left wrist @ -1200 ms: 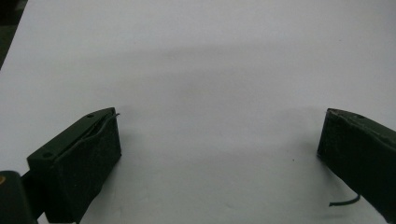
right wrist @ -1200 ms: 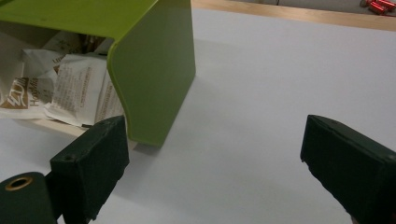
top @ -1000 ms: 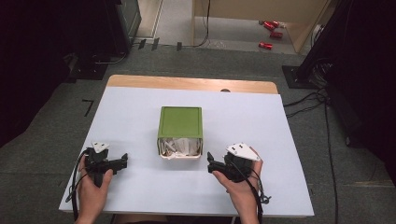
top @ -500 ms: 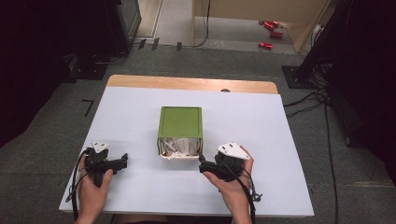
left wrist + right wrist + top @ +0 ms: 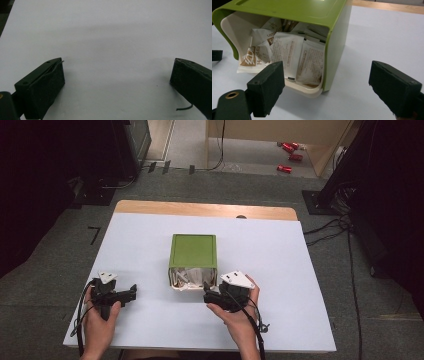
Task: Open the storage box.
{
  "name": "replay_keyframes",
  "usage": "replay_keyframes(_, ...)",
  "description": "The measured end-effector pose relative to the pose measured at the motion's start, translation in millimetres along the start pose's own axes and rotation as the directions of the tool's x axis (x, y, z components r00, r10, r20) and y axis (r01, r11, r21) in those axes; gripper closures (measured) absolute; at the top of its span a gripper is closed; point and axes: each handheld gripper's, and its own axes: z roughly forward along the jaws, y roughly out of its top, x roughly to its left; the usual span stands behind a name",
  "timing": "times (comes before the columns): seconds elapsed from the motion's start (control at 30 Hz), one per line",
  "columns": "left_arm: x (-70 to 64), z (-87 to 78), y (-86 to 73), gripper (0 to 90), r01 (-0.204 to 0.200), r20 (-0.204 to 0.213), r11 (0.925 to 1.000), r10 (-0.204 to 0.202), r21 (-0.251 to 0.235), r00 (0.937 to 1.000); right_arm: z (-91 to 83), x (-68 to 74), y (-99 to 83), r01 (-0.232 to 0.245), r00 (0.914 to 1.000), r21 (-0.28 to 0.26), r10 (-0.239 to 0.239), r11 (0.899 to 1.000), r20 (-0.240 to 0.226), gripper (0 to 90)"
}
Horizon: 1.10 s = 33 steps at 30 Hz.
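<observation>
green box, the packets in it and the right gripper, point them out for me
green box (image 5: 193,250), high view, on its flat green top side.
packets (image 5: 310,62), right gripper view, on the front of one white packet in the box's open end.
right gripper (image 5: 209,295), high view, between its fingertips.

Bright overhead light, soft shadows, dark surroundings

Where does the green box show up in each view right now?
High view: green box at table centre, open end toward the person.
Left gripper view: bare white table ahead.
Right gripper view: box upper left, packets inside.
Shared landmark: the white table.
</observation>
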Motion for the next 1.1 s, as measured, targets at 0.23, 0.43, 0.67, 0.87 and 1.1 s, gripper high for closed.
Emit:
replay_keyframes(0.23, 0.0, 0.0, 0.0, 0.0, 0.000, 0.000, 1.0000, 0.000, 0.000, 1.0000, 9.1, 4.7, 3.4, -0.005, 1.0000, 0.003, 0.005, 1.000, -0.007, 13.8)
replay_keyframes(0.43, 0.0, 0.0, 0.0, 0.0, 0.000, 0.000, 1.0000, 0.000, 0.000, 1.0000, 17.9, 5.9, 2.8, -0.008, 0.9999, 0.007, 0.008, 1.000, 0.008, 16.3)
replay_keyframes(0.67, 0.0, 0.0, 0.0, 0.0, 0.001, 0.000, 1.0000, -0.001, 0.000, 1.0000, 32.8, 6.8, -0.1, -0.004, 0.9993, 0.012, 0.004, 1.000, 0.037, 20.4)
replay_keyframes(0.87, 0.0, 0.1, 0.1, 0.0, 0.001, 0.001, 1.0000, -0.001, 0.000, 1.0000, 42.0, 6.2, -3.1, 0.001, 0.9976, 0.009, -0.001, 1.000, 0.069, 25.7)
replay_keyframes(1.1, 0.0, 0.1, 0.1, 0.0, 0.000, 0.001, 1.0000, 0.000, 0.000, 1.0000, 49.8, 0.7, -6.9, -0.031, 0.9958, 0.003, 0.031, 1.000, 0.087, 30.7)
